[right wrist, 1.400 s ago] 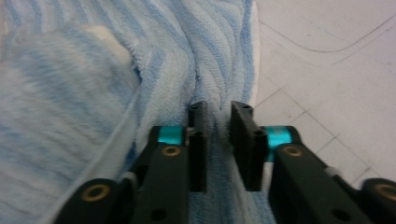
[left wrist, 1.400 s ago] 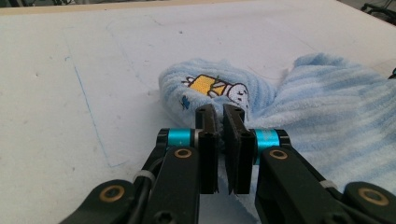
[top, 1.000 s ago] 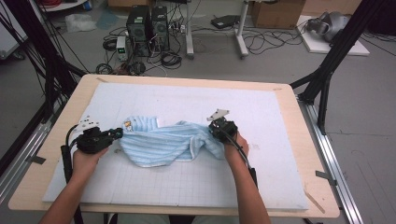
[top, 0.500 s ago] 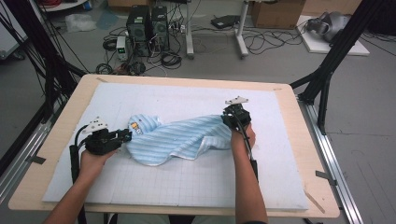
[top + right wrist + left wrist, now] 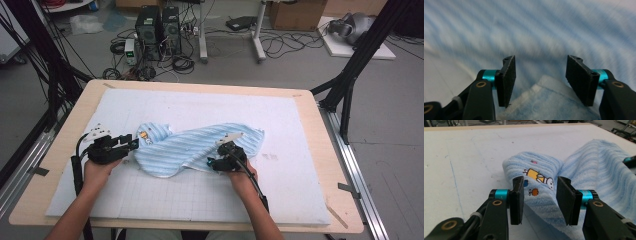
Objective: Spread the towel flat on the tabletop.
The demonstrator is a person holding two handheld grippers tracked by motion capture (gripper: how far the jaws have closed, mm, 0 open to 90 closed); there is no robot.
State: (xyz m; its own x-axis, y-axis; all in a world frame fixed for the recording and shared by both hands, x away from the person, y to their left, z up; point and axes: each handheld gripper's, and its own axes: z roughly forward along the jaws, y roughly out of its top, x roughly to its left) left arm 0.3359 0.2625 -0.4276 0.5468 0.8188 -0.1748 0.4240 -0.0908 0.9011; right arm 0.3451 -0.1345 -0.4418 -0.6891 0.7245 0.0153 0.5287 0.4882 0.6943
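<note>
A light blue striped towel [image 5: 195, 145] lies spread across the white mat. A small cartoon figure [image 5: 537, 175] is stitched near its left end. My left gripper [image 5: 131, 143] rests at that end. In the left gripper view the left gripper [image 5: 540, 182] is open after its jaws just widened, and a towel fold [image 5: 594, 162] runs between the pads without being pressed. My right gripper [image 5: 214, 163] sits at the towel's near edge, pointing left. The right gripper [image 5: 540, 60] is also open after just widening, with a towel fold [image 5: 549, 100] low between its jaws.
The white mat [image 5: 300, 125] covers most of the wooden table [image 5: 332, 165]. Black frame posts [image 5: 350, 75] stand at the table's right and left sides. Computer towers [image 5: 157, 22] and cables lie on the floor beyond the far edge.
Both grippers have let go of the towel, which now lies stretched out flatter. The right hand has come back and left from the towel's right end to its near edge. The left hand stayed.
</note>
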